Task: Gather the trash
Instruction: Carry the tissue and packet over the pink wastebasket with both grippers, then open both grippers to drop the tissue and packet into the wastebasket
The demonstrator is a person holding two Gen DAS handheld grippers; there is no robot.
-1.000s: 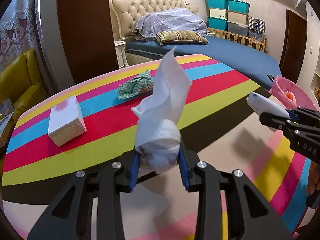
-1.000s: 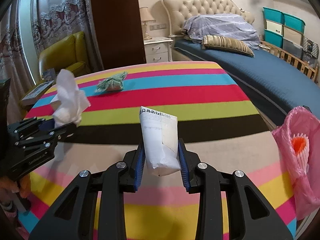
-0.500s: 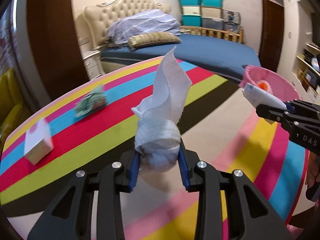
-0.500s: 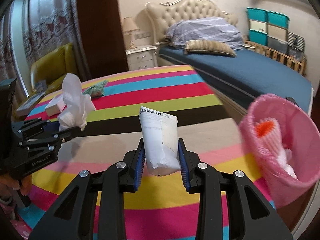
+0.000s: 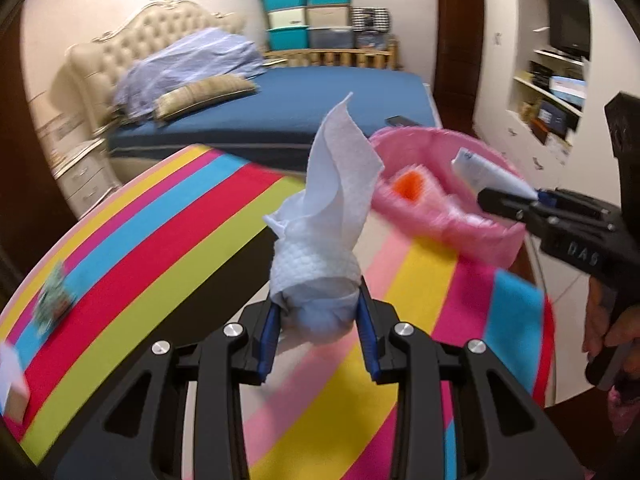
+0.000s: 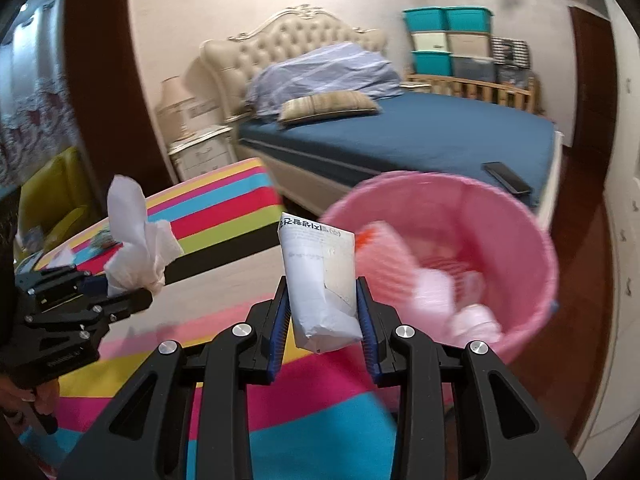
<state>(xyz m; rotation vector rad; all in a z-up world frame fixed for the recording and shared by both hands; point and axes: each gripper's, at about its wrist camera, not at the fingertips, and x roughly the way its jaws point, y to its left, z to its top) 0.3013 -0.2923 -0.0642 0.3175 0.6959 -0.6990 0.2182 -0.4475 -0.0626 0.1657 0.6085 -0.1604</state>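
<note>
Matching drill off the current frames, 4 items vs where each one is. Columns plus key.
1. crumpled tissue
2. white packet
3. pink bin
4. striped pillow

A. on the blue bed
B. clamped in the right gripper
C. on the floor by the striped rug
D. clamped in the left gripper

Pairs: 1-D, 2-B, 3-C, 4-A

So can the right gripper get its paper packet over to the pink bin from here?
Probably yes: the right gripper, shut on the paper packet, faces the pink bin's open mouth with nothing between.
</note>
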